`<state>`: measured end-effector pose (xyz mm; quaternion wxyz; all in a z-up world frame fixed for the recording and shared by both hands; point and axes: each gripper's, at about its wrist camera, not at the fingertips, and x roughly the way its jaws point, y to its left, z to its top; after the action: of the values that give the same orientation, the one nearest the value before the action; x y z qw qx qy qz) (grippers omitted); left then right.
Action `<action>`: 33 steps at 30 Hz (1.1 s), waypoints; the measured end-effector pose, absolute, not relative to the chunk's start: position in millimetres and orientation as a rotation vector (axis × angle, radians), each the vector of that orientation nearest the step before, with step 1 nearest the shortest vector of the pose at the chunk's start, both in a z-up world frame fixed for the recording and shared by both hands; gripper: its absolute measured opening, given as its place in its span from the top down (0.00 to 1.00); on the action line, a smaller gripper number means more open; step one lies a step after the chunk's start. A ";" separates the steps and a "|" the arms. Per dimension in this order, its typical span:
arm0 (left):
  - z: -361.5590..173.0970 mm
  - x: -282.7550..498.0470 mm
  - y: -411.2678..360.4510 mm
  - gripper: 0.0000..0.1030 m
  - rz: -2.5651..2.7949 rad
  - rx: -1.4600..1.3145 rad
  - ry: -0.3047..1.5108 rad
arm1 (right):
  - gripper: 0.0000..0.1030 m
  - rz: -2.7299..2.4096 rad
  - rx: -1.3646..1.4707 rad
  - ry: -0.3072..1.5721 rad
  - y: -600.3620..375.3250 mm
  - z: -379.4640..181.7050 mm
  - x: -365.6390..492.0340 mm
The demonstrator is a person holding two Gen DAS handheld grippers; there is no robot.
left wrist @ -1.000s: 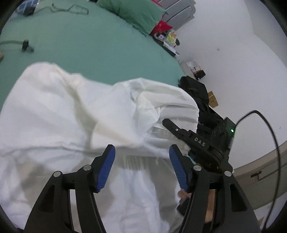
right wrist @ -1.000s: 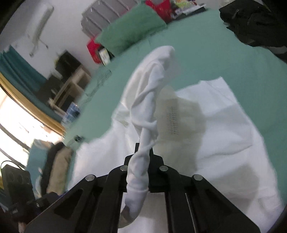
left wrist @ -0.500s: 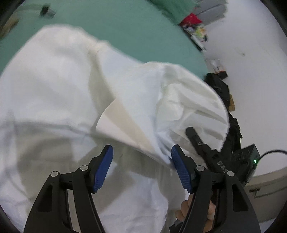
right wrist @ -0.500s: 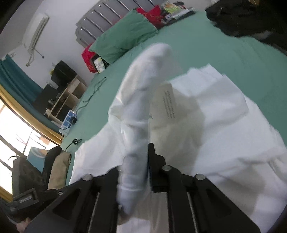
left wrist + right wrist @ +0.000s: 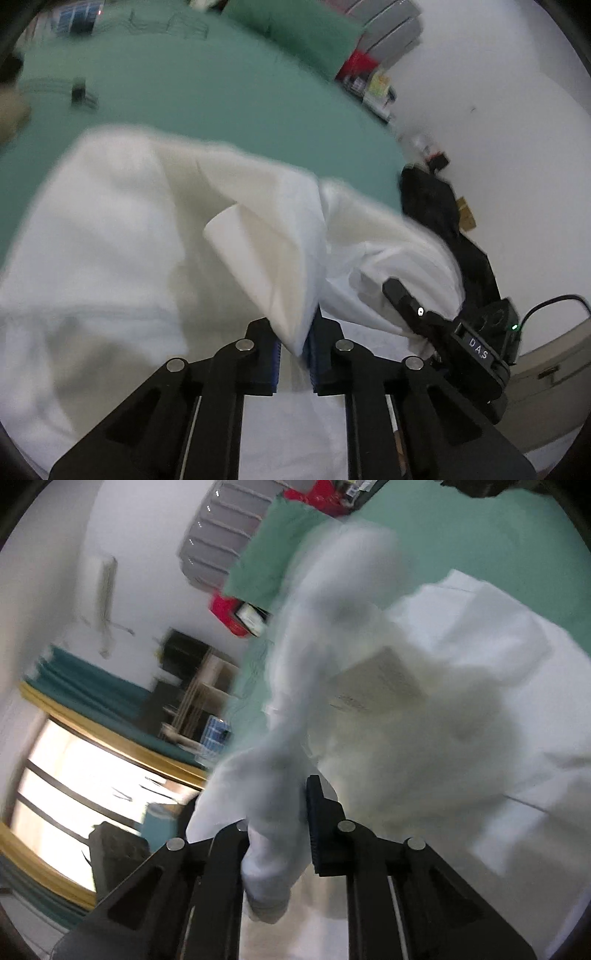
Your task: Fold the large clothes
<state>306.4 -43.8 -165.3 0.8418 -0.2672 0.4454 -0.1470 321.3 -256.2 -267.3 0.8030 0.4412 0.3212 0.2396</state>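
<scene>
A large white garment (image 5: 110, 240) lies spread on a green bed (image 5: 221, 96); the left gripper (image 5: 295, 350) is clenched on a raised fold; the right gripper (image 5: 277, 834) grasps a bunched end; to fold well, likely lift both together, keeping the cloth taut and edges aligned.

A large white garment (image 5: 110, 240) lies spread and rumpled on the green bed (image 5: 221, 92), one folded corner lifted at its middle, another part bunched into a raised roll (image 5: 280, 775).
</scene>
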 end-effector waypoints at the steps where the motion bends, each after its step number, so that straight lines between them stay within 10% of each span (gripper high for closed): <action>1: -154.7 311.3 -38.8 0.90 -0.295 -0.543 0.902 | 0.88 0.536 0.982 0.663 -256.9 -266.7 327.4; 11: -211.4 333.6 -5.0 0.86 -0.185 -0.352 1.040 | 0.70 0.274 0.815 0.830 -264.7 -303.8 345.8; 17: -215.8 313.3 3.5 0.41 -0.132 -0.255 1.038 | 0.63 0.000 0.537 0.793 -291.4 -263.6 321.3; 33: -144.3 339.7 -6.3 0.40 -0.155 -0.172 0.785 | 0.46 0.111 0.078 0.649 -227.7 -204.0 393.4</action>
<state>339.7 -6.3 -144.3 0.9174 -0.0836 0.3817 -0.0752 393.3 -227.7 -204.0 0.9455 0.0382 0.3188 0.0545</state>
